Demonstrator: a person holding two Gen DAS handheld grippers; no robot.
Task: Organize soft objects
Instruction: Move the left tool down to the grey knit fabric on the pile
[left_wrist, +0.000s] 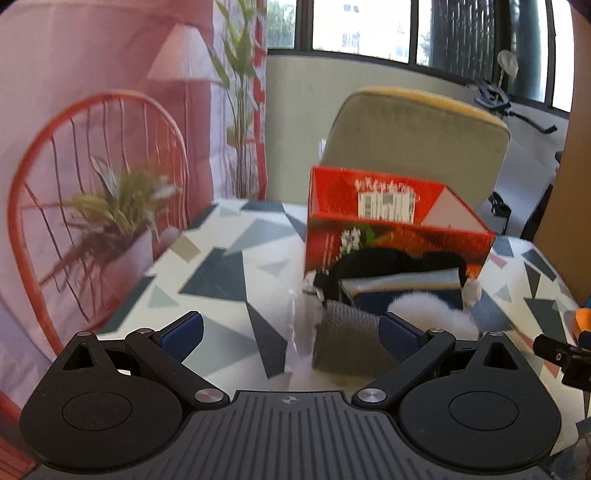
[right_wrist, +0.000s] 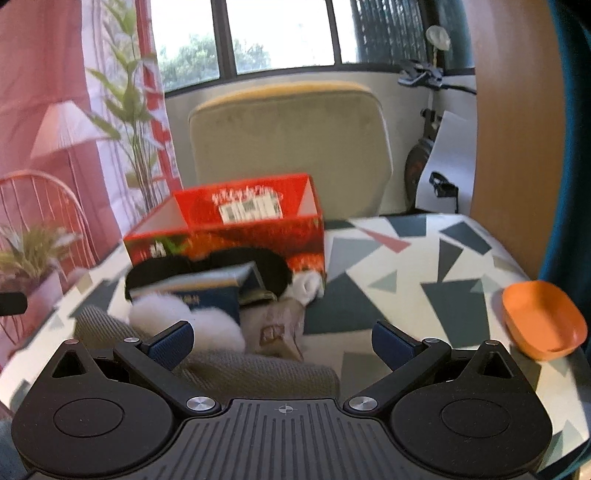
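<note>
A red cardboard box (left_wrist: 399, 236) (right_wrist: 229, 232) stands open on the patterned table. In front of it lies a heap of soft things: a black cloth (left_wrist: 388, 264) (right_wrist: 236, 264), a blue and grey folded item (left_wrist: 402, 286) (right_wrist: 210, 291), a white fluffy piece (left_wrist: 432, 308) (right_wrist: 177, 314), a grey knitted cloth (left_wrist: 347, 339) (right_wrist: 240, 369), a rolled white sock (right_wrist: 308, 288) and a beige printed cloth (right_wrist: 273, 328). My left gripper (left_wrist: 291, 332) is open and empty, just left of the heap. My right gripper (right_wrist: 282, 341) is open and empty, over the grey cloth's near end.
An orange bowl (right_wrist: 543, 319) sits near the table's right edge. A potted plant (left_wrist: 118, 221) stands at the left edge, with a red wire chair (left_wrist: 74, 155) behind it. A beige armchair (right_wrist: 291, 147) stands behind the table (right_wrist: 406, 266).
</note>
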